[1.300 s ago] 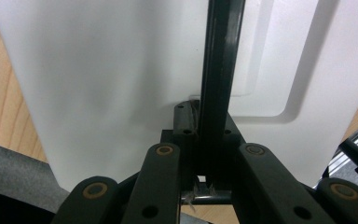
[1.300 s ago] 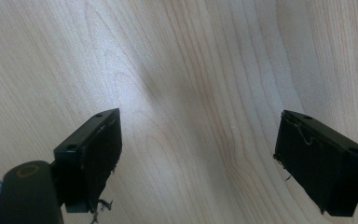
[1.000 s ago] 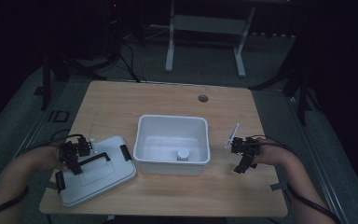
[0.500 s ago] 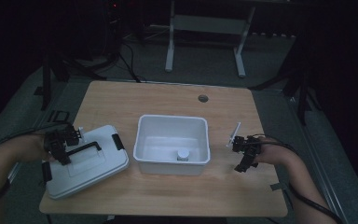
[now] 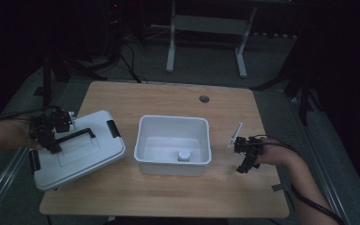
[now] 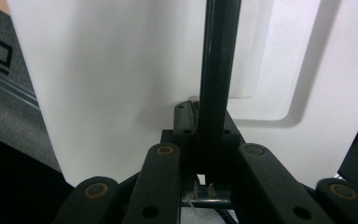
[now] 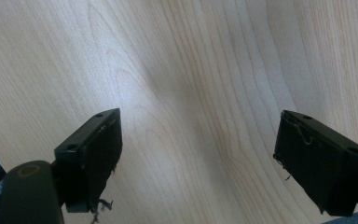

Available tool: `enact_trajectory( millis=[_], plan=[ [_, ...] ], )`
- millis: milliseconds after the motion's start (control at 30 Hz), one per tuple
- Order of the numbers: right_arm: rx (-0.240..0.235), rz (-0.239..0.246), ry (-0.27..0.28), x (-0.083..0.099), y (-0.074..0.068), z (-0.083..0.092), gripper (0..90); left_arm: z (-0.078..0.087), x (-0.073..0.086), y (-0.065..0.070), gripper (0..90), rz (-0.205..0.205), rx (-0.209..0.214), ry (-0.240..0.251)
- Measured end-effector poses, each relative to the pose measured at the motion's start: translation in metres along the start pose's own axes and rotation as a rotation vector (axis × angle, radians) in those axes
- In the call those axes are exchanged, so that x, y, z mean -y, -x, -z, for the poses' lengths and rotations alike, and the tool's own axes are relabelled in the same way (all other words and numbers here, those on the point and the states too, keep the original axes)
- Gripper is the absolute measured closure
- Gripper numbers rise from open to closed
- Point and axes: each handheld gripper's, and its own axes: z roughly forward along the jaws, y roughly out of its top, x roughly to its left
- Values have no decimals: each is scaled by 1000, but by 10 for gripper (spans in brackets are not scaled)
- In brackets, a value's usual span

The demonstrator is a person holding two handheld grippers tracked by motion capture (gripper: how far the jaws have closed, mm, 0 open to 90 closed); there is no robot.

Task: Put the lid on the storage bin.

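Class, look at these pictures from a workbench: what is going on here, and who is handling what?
A person works at a wooden table with a gripper in each hand. The left gripper is shut on the black handle of a white box lid, which sits tilted to the left of an open white bin. A small white cylinder rests inside the bin. The right gripper hovers open over bare tabletop to the right of the bin, holding nothing.

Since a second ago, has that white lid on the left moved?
Yes. The lid, held by its black handle in the left gripper, has tipped up and shifted left, away from the white tub.
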Motion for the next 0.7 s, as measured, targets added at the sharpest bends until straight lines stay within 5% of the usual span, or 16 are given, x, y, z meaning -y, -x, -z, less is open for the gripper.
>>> enact_trajectory(
  millis=[433,700],
  plan=[
    [5,0,-3,1,-2,2,147,22,-23,6,837,-55,-18,12],
    [8,6,13,0,-4,3,147,41,-55,14,837,-127,-36,27]
  ],
)
